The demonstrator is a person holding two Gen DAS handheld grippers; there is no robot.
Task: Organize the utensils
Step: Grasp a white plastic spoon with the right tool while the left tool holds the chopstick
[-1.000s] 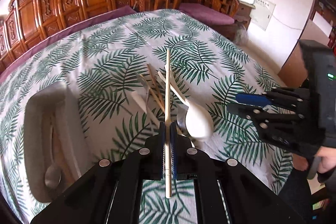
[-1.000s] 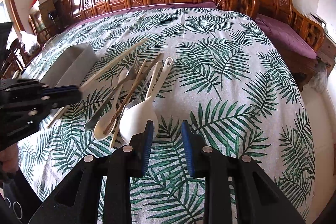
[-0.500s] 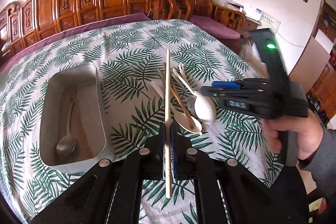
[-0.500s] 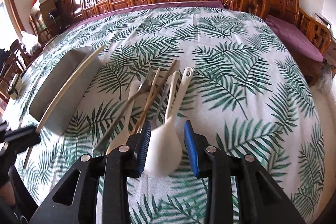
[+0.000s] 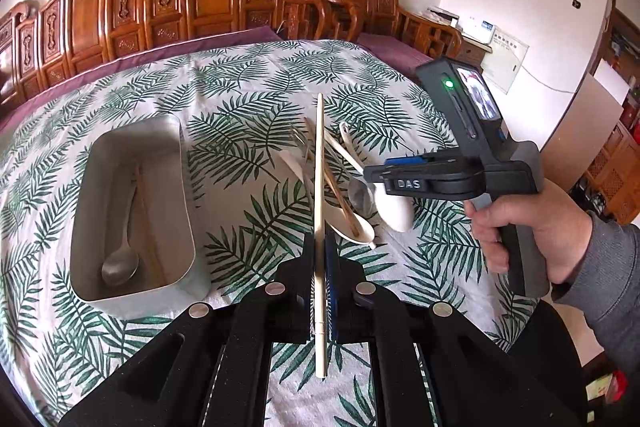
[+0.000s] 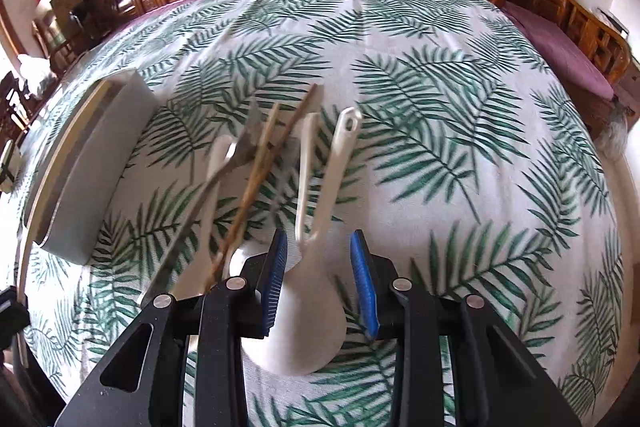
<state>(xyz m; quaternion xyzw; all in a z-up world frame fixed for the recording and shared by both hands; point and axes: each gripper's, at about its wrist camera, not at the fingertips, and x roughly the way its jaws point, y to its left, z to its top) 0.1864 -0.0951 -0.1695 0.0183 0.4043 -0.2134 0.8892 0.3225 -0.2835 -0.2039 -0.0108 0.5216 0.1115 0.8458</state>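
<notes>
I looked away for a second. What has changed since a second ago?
The right gripper moved in over the white spoon, its jaws open and now straddling the bowl. The left gripper pulled back, bringing the box into view. It still clamps the chopstick; the pile stayed put.

We cannot see the base of the white rice paddle (image 6: 308, 315), hidden behind the right claw (image 6: 318, 283), and the fork (image 6: 224, 167) and brown chopsticks (image 6: 260, 183) beside it are motion-blurred.
</notes>
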